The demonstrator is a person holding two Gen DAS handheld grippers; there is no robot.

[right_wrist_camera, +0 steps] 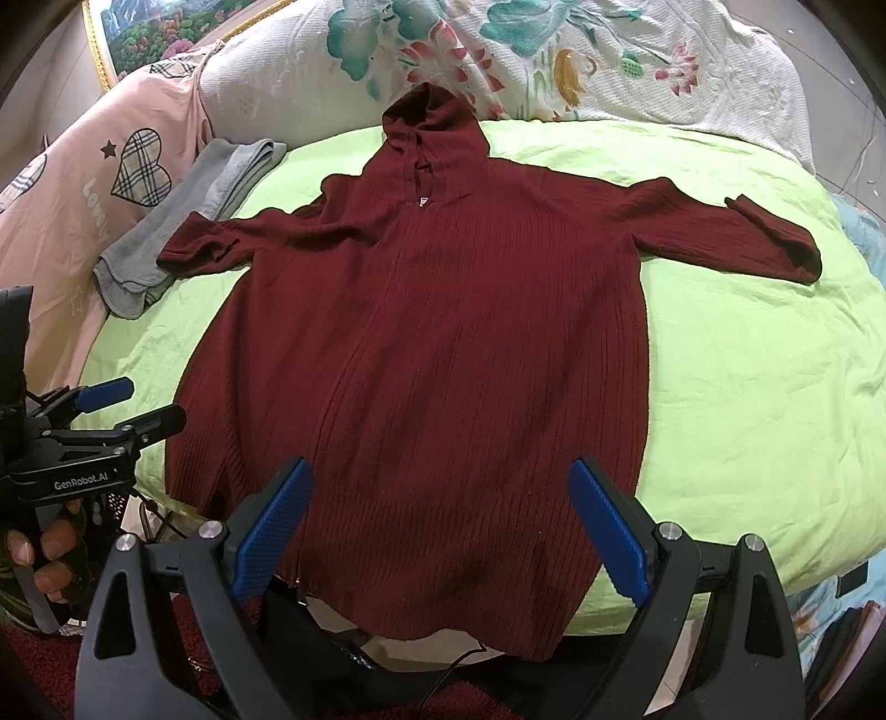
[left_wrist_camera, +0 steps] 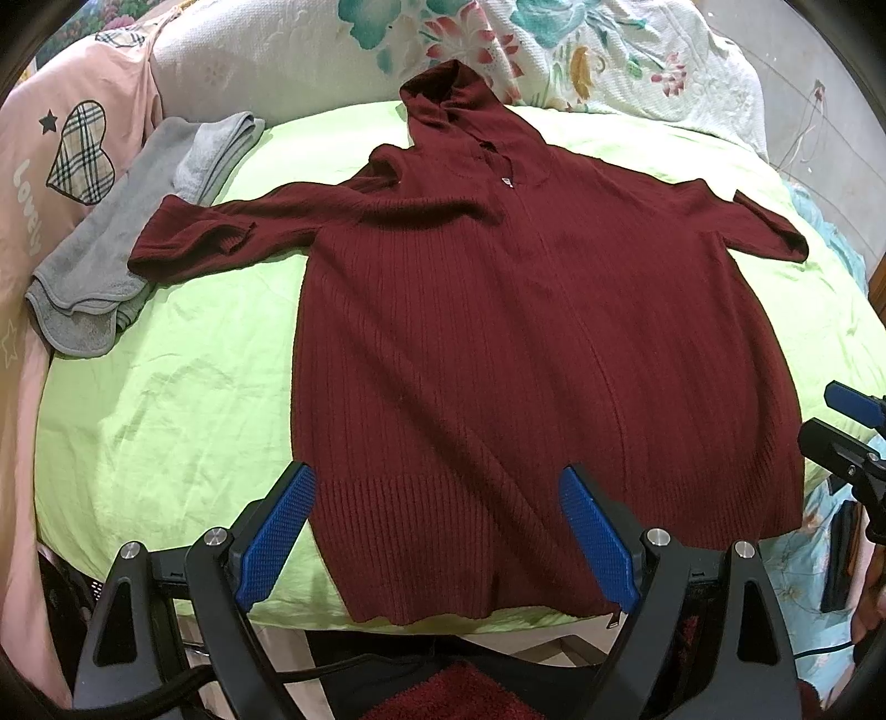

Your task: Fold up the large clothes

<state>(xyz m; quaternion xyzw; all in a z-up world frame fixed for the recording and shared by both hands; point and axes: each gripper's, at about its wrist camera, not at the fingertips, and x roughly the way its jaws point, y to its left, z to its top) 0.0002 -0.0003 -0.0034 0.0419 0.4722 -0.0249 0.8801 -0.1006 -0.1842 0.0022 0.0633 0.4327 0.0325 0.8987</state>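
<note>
A dark red ribbed hooded sweater (left_wrist_camera: 515, 343) (right_wrist_camera: 437, 354) lies flat and face up on a lime green sheet (left_wrist_camera: 183, 387) (right_wrist_camera: 747, 376), hood toward the pillows, both sleeves spread sideways. Its hem hangs slightly over the bed's near edge. My left gripper (left_wrist_camera: 437, 531) hovers open above the hem's left half, blue pads wide apart and touching nothing. My right gripper (right_wrist_camera: 440, 526) stands open over the hem's middle, holding nothing. From the right wrist view, the left gripper (right_wrist_camera: 133, 404) shows at the left edge with a person's hand (right_wrist_camera: 44, 559) on its handle.
A folded grey towel (left_wrist_camera: 127, 243) (right_wrist_camera: 183, 221) lies under the sweater's left cuff. A pink quilt with a plaid heart (left_wrist_camera: 77, 155) (right_wrist_camera: 138, 166) lines the left side, a floral white cover (left_wrist_camera: 581, 50) (right_wrist_camera: 554, 61) the back. Cables and floor lie below the bed's near edge.
</note>
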